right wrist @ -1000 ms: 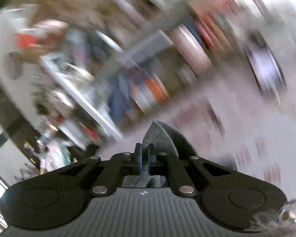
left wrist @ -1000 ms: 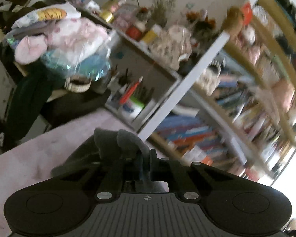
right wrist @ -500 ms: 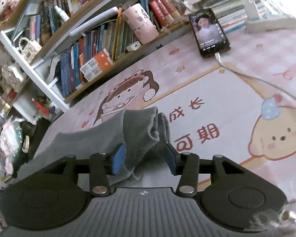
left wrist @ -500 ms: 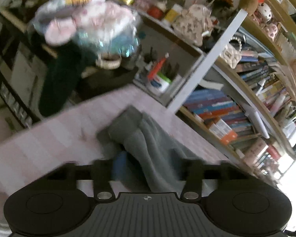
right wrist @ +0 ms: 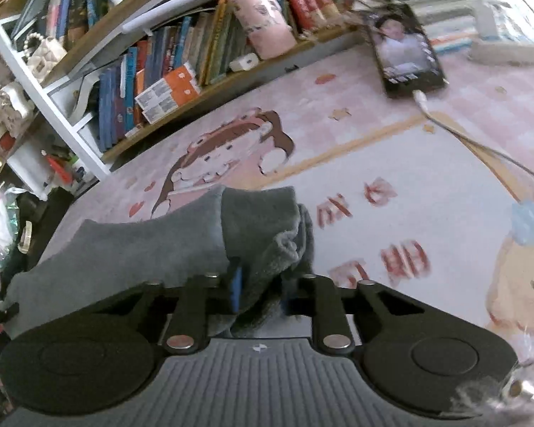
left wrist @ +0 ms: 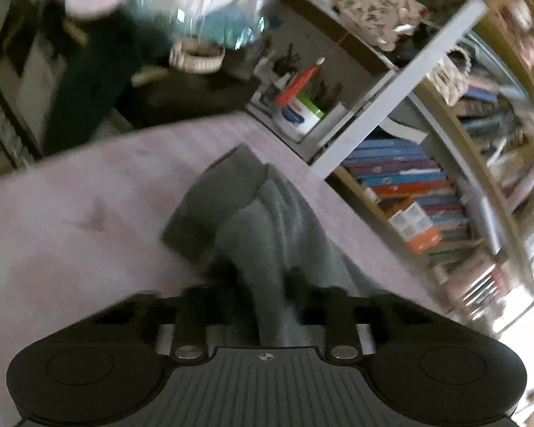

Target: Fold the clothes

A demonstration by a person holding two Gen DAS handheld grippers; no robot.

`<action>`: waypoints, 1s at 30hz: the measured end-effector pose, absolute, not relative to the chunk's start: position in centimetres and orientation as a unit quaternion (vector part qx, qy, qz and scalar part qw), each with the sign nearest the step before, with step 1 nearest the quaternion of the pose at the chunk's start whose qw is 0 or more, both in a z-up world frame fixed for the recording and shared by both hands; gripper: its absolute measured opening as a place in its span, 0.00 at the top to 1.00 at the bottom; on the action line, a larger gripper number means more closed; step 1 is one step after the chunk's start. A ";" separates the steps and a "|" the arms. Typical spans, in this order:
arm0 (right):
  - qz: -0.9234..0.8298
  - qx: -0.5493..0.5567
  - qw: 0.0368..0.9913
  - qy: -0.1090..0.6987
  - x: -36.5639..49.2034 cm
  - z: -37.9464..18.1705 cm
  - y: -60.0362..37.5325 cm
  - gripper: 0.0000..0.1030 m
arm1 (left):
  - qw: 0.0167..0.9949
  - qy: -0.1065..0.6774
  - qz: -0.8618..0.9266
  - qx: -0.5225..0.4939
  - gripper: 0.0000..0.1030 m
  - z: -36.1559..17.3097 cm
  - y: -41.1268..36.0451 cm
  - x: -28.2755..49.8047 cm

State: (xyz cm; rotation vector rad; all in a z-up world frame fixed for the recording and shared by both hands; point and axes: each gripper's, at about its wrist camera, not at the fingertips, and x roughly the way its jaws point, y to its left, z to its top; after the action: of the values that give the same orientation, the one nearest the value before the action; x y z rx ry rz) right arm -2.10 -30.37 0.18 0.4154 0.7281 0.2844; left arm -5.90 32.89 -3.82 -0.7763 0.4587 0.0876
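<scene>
1. Pink mat (right wrist: 427,185) is lying bare to the right; shelf (right wrist: 181,82) is bordering its far edge.
2. Grey garment (right wrist: 153,245) is lying bunched on the mat, near the shelf.
3. Right gripper (right wrist: 260,295) and left gripper (left wrist: 263,295) are standing spread, cloth lying loose between their jaws.

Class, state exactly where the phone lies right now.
In the right wrist view, the phone lies upper right on the pink mat, cable plugged in, just right of the bookshelf.

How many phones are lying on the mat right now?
1. The phone lies at the far right of the pink cartoon mat, screen lit, with a cable plugged in. Others may be hidden beyond the frame; the left wrist view shows none.
</scene>
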 end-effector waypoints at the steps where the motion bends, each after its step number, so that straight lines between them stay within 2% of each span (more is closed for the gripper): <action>1: 0.140 0.196 0.906 0.348 -1.3 0.2 -30.0 0.88 | 0.896 0.221 0.042 -0.382 0.85 -3.9 32.9 -5.1; 7: 0.130 0.165 0.920 0.332 5.2 0.5 -28.7 0.90 | 0.906 0.225 0.050 -0.356 0.89 -1.8 31.2 0.6; 12: 0.121 0.160 0.939 0.280 9.5 1.6 -28.6 0.91 | 0.911 0.204 0.072 -0.351 0.90 -0.9 32.6 -0.2; 17: 0.175 0.154 0.915 0.329 10.1 -0.3 -27.6 0.90 | 0.914 0.180 0.094 -0.350 0.90 -0.1 34.4 -1.5; 20: 0.182 0.147 0.917 0.324 9.9 -1.1 -27.1 0.87 | 0.913 0.211 0.111 -0.330 0.88 -1.7 34.2 -1.8; 25: 0.163 0.101 0.930 0.314 9.4 -0.3 -26.5 0.64 | 0.915 0.210 0.123 -0.321 0.78 -2.0 33.5 -1.8; 30: 0.138 0.068 0.950 0.272 8.2 0.6 -26.8 0.55 | 0.917 0.208 0.134 -0.312 0.45 -2.2 32.8 -1.9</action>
State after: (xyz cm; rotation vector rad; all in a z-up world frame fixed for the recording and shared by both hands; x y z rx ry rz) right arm 8.18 -26.85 0.55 0.1379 0.5532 0.2799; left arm -1.88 32.77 -2.23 -0.6416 0.4285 0.2760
